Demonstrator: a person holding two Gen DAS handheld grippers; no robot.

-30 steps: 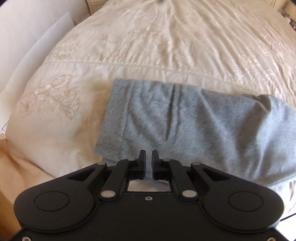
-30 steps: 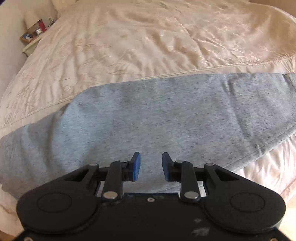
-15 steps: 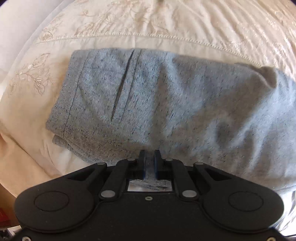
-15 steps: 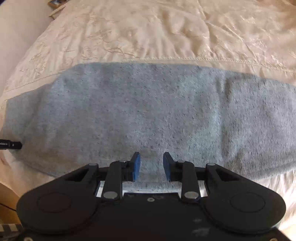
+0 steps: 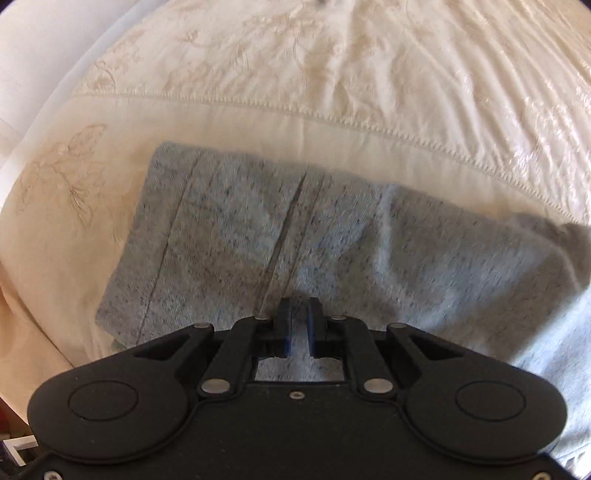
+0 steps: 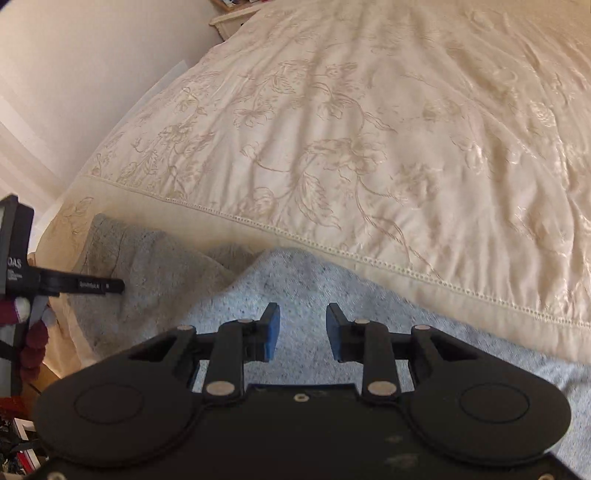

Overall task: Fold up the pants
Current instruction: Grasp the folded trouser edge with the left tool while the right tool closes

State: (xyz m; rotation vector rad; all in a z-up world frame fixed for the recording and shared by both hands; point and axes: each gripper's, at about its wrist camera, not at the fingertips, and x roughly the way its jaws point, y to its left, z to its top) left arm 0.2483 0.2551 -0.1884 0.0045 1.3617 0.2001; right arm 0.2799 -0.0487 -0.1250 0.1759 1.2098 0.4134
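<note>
Grey knit pants [image 5: 332, 251] lie folded near the edge of the cream embroidered bedspread [image 5: 332, 74]. In the left wrist view, the left gripper [image 5: 300, 328] hangs over the pants, its jaws a narrow slit apart; whether cloth is pinched between them cannot be told. In the right wrist view, the right gripper [image 6: 302, 332] stands wide above the pants [image 6: 303, 288], gripping nothing, having just opened slightly.

The pants [image 5: 332, 240] run off the right edge of the left wrist view, smeared by blur. A shelf [image 6: 236, 11] at the right view's top is cut off, its contents unreadable.
</note>
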